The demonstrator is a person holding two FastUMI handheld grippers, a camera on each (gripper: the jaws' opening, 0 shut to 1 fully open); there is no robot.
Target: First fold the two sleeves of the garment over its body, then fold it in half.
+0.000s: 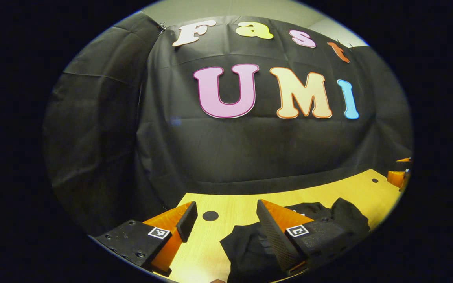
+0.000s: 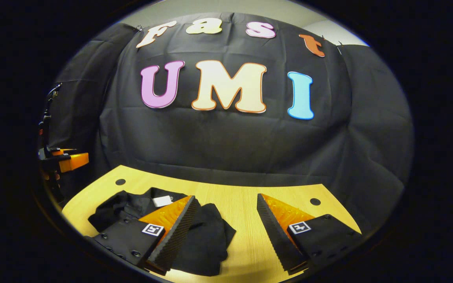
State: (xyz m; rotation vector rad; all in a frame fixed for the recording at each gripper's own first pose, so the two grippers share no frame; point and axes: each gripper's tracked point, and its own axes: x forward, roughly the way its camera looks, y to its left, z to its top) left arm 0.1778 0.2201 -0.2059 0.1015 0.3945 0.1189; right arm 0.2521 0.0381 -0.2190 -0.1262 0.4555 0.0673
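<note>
While the black garment point(image 2: 207, 239) lies bunched on the counter point(image 2: 242, 204), both the left hand-held gripper point(image 1: 226, 220) and right hand-held gripper point(image 2: 226, 224) hover wide and empty above it; sleeve folding seems pending, needing a sleeve edge pinched first.

Matt cloth garment point(image 2: 207, 239) on smooth wooden table point(image 2: 234, 196)

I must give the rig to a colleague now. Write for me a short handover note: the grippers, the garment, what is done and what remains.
Left gripper: open, holds nothing, above the table's near edge.
Right gripper: open, holds nothing.
Garment: dark, bunched in a loose heap on the wooden table, between the two grippers. A white tag shows near its collar.
Done: no fold can be made out.
Left: spread it if needed, fold both sleeves over the body, then fold it in half.
</note>
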